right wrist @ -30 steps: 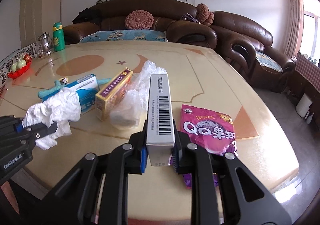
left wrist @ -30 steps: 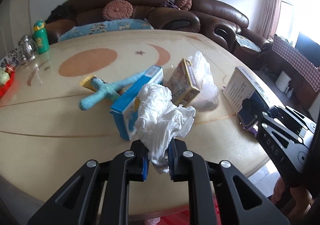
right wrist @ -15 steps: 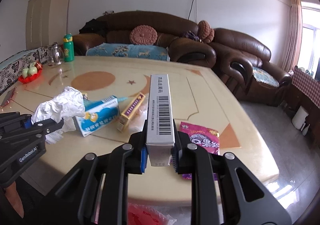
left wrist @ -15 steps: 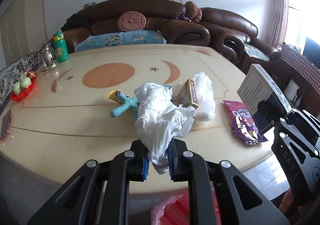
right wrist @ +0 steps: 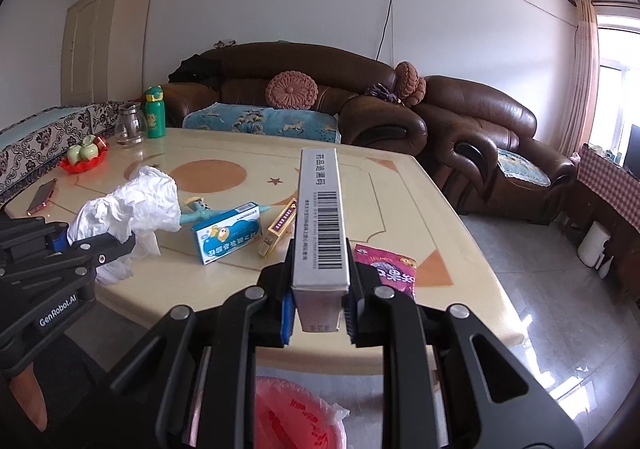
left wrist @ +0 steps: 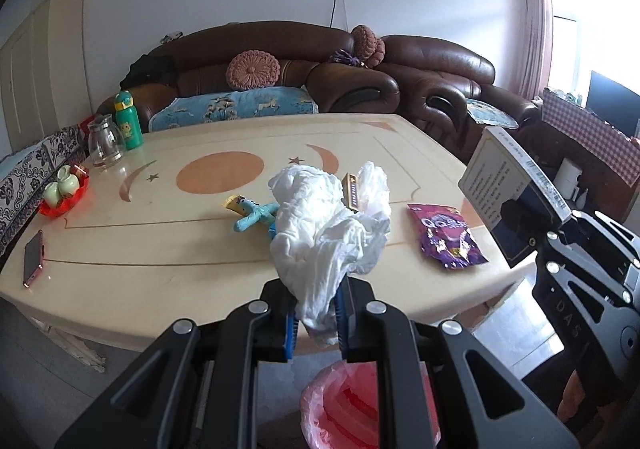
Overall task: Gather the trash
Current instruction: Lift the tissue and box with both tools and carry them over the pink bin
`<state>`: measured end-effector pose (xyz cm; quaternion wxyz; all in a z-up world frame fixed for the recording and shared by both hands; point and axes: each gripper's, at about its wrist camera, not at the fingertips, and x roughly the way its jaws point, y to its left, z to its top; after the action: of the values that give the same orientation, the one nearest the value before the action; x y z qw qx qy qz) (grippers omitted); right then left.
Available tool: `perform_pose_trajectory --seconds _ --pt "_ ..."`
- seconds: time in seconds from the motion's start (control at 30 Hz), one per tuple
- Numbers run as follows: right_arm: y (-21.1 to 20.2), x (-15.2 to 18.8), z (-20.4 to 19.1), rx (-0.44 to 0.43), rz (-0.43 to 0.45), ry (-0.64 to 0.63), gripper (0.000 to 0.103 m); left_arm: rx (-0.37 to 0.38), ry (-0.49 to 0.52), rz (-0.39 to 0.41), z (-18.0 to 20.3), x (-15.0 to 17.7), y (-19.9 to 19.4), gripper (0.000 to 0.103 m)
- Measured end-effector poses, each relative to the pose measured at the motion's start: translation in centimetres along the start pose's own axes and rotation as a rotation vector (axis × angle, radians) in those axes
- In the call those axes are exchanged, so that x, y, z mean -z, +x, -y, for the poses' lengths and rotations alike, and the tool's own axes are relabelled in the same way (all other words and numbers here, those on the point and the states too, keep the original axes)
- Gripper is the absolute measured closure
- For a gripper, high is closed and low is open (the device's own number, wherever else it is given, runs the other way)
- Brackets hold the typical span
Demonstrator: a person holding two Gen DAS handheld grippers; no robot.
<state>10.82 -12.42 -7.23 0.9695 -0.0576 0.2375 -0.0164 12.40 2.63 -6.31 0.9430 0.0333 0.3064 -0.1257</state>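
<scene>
My left gripper (left wrist: 316, 323) is shut on a crumpled white plastic bag (left wrist: 324, 225), held off the near table edge above a bin lined with a red bag (left wrist: 344, 413). My right gripper (right wrist: 318, 319) is shut on a long white box with a barcode (right wrist: 320, 221), also held over the red-lined bin (right wrist: 296, 417). On the table lie a purple snack packet (left wrist: 448, 235), a blue box (right wrist: 228, 233), a yellow box (right wrist: 280, 227), a teal toy (left wrist: 254, 215) and a second white bag (left wrist: 372, 185).
The cream table (left wrist: 160, 249) also holds a phone (left wrist: 33, 257), a red dish with green cups (left wrist: 64, 189), a glass jug (left wrist: 103, 143) and a green bottle (left wrist: 128, 121). Brown sofas (left wrist: 320, 77) stand behind it. Tiled floor lies to the right (right wrist: 560, 289).
Both grippers have drawn back from the table and risen, each with its load still held. The red-lined bin has come into view below them.
</scene>
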Motion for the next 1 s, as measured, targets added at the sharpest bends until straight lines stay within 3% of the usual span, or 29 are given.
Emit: perform_pose_trajectory --seconds 0.23,0.43,1.0 --pt "-3.3 0.5 0.1 0.003 -0.002 -0.006 0.083 0.022 0.026 0.012 1.4 1.4 -3.1 0.088" --pt "-4.9 2.4 0.1 -0.003 -0.037 -0.029 0.083 0.048 0.067 -0.029 2.8 3.4 -3.9 0.088" --pt "-4.5 7.3 -1.1 -0.050 -0.187 -0.043 0.083 0.104 0.123 -0.178 5.1 8.9 -1.5 0.088"
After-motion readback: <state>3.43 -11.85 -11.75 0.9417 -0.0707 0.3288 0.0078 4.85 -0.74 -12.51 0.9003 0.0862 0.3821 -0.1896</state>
